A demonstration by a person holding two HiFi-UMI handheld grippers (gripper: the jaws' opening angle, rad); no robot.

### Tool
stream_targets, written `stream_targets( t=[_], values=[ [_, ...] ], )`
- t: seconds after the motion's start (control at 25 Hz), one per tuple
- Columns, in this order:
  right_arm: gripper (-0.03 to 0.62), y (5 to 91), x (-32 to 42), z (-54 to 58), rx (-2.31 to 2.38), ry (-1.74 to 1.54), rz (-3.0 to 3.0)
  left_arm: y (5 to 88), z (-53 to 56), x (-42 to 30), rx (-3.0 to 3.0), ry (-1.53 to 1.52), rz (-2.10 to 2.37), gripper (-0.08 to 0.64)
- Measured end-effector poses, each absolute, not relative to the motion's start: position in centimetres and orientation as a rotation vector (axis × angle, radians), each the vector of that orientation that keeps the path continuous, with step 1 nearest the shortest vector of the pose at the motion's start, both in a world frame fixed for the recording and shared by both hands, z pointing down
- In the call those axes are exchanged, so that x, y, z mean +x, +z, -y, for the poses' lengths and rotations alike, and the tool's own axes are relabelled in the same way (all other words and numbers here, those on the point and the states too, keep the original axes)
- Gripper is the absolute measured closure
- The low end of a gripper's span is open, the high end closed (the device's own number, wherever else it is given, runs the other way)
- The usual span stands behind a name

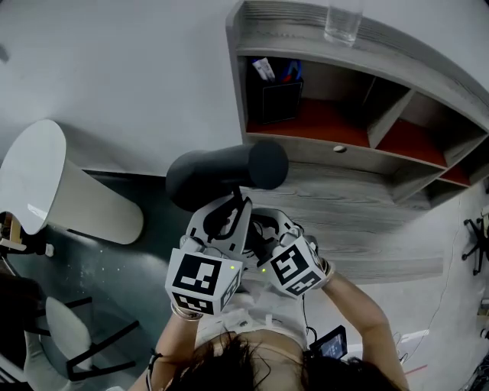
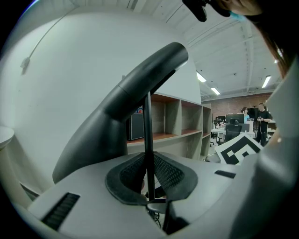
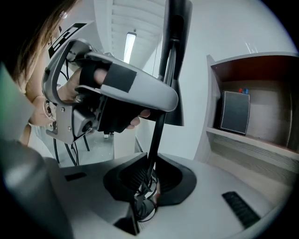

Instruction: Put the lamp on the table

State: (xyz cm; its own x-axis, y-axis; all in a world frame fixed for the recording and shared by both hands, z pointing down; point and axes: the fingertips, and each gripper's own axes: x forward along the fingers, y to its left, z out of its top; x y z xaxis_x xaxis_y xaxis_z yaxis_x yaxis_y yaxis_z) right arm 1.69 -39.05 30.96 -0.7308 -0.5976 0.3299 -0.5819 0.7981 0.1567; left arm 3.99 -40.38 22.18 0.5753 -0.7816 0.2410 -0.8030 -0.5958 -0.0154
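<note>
The lamp [image 1: 229, 174], its foot out of sight, hangs by its thin stem [image 2: 148, 135], clenched by left gripper [image 2: 150, 181] and right gripper [image 3: 149, 177].

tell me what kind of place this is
Likely an office: a desk with shelf cubbies, a chair nearby, and, in the left gripper view, workstations with people under strip lights.

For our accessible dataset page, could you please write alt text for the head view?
Seen from above, a person holds a dark lamp by its thin stem with the left tool and the right tool, both closed on it, at a grey desk with a shelf unit. A glass stands on top.
</note>
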Motion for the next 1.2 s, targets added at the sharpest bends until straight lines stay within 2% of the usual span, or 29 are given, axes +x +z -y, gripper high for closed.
stream_targets(
  t=[1.2],
  values=[
    [0.535,31.0,13.7,40.6,0.910,-0.016,2.617,22.4,42.0,16.3,2.704,0.400,1.313,0.506]
  ],
)
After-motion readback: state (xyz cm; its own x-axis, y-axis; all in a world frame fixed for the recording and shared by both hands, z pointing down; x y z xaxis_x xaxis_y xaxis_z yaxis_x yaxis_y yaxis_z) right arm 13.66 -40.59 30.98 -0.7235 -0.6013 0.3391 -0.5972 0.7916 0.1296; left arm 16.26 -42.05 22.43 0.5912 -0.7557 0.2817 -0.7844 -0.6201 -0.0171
